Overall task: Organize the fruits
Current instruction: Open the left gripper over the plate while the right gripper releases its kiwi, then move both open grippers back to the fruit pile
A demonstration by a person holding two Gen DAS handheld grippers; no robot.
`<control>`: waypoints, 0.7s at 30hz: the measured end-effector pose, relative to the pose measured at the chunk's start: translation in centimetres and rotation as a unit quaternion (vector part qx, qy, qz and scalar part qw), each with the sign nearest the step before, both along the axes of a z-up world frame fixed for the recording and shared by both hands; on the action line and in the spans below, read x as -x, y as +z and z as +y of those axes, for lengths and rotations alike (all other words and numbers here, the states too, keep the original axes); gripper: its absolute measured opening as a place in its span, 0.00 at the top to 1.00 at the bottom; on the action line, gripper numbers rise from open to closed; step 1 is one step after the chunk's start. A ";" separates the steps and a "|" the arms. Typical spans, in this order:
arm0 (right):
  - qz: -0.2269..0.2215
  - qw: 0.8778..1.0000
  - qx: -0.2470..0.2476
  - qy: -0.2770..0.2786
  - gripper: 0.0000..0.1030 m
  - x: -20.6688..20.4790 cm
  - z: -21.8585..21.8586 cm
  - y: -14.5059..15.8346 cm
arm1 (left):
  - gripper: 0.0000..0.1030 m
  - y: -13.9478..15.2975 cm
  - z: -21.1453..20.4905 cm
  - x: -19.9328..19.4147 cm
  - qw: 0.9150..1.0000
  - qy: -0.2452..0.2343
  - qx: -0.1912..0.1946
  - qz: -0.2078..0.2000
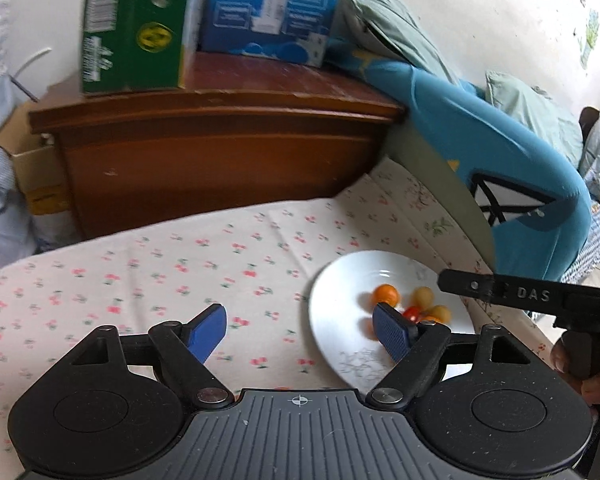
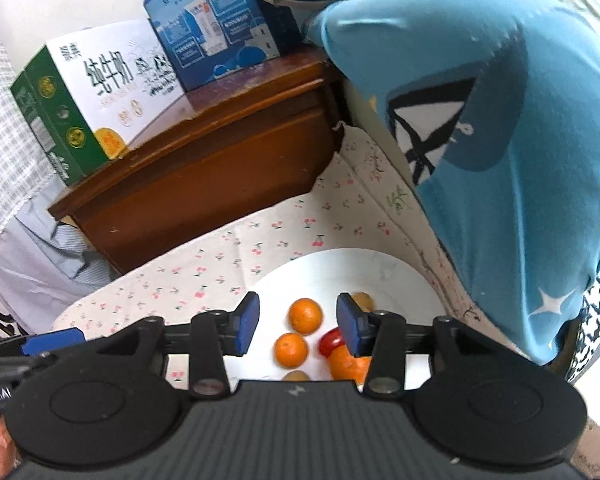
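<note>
We see a white plate [image 2: 400,276] lying on the cherry-print cloth [image 1: 180,264], in front of the wooden cabinet [image 1: 220,160]. On the plate lie two small oranges [image 2: 306,315], a red cherry tomato [image 2: 332,341], a larger orange [image 2: 346,362] and yellowish fruits [image 1: 423,296]. Our right gripper [image 2: 298,326] hangs over the plate, jaws partly spread and pinching nothing. Our left gripper [image 1: 300,332] stands wide apart and empty at the plate's left edge.

I see a white plate [image 2: 400,276] on floral cloth, two small oranges [image 2: 305,315] side by side, red tomato [image 2: 331,340] right of them, larger orange [image 2: 346,362] nearest, yellowish fruit [image 2: 363,299] at far right.
</note>
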State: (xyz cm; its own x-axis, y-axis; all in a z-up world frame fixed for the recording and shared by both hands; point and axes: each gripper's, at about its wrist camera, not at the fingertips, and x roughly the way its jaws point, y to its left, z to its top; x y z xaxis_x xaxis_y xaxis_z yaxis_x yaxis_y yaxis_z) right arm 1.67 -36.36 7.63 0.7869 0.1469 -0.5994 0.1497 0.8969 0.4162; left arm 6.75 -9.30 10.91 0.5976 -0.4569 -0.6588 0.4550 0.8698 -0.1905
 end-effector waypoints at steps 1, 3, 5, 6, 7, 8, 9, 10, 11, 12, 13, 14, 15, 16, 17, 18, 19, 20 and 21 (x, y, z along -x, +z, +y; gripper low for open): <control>-0.002 1.000 -0.002 0.004 0.55 0.1 0.3 0.1 | 0.21 0.2 0.5 0.1 1.000 0.004 0.000 -0.001; -0.004 1.000 -0.005 0.011 0.54 0.3 0.8 0.3 | 0.21 0.5 1.7 0.3 1.000 0.013 0.002 0.000; -0.003 1.000 -0.008 0.019 0.54 0.5 1.5 0.3 | 0.21 0.6 2.6 0.6 1.000 0.019 -0.002 0.001; -0.003 1.000 -0.009 0.023 0.54 0.6 1.9 0.3 | 0.21 0.6 3.1 0.7 1.000 0.024 -0.006 0.001; -0.003 1.000 -0.009 0.027 0.54 0.8 2.2 0.3 | 0.21 0.5 3.6 0.7 0.999 0.031 -0.009 0.003; -0.003 0.999 -0.007 0.032 0.54 0.9 2.6 0.3 | 0.21 0.5 4.0 0.8 0.999 0.036 -0.010 0.004; -0.003 0.999 -0.005 0.037 0.54 1.0 3.0 0.3 | 0.21 0.5 4.5 0.9 0.999 0.039 -0.010 0.005; -0.003 0.999 -0.005 0.041 0.54 1.2 3.3 0.3 | 0.21 0.5 4.9 0.9 0.999 0.043 -0.010 0.005; -0.003 0.999 -0.005 0.045 0.54 1.4 3.6 0.3 | 0.21 0.4 5.3 1.0 0.999 0.046 -0.008 0.007; -0.003 0.999 -0.006 0.050 0.54 1.5 3.9 0.2 | 0.21 0.4 5.6 1.0 0.999 0.049 -0.007 0.010; -0.003 0.999 -0.005 0.054 0.54 1.6 4.2 0.2 | 0.21 0.3 5.9 1.1 0.999 0.051 -0.006 0.011; -0.003 0.998 -0.002 0.059 0.54 1.8 4.6 0.2 | 0.21 0.2 6.2 1.2 0.999 0.052 -0.006 0.011; -0.002 0.998 0.002 0.062 0.54 2.0 4.9 0.1 | 0.21 0.2 6.4 1.3 0.998 0.054 -0.008 0.010; 0.000 0.998 0.002 0.064 0.54 2.1 5.1 0.1 | 0.21 0.0 6.6 1.4 0.998 0.055 -0.011 0.011; 0.001 0.998 0.000 0.067 0.54 2.2 5.4 0.0 | 0.21 -0.1 6.8 1.5 0.998 0.055 -0.012 0.013; 0.002 0.998 -0.001 0.071 0.54 2.4 5.6 -0.1 | 0.21 -0.3 6.9 1.5 0.998 0.056 -0.013 0.015; 0.003 0.997 -0.001 0.075 0.54 2.5 5.9 -0.1 | 0.21 -0.4 7.0 1.5 0.998 0.057 -0.015 0.015; 0.004 0.997 0.001 0.078 0.54 2.7 6.2 -0.2 | 0.21 -0.5 7.2 1.6 0.998 0.057 -0.017 0.015; 0.004 0.997 0.002 0.081 0.54 2.9 6.4 -0.2 | 0.21 -0.7 7.3 1.7 0.998 0.058 -0.020 0.014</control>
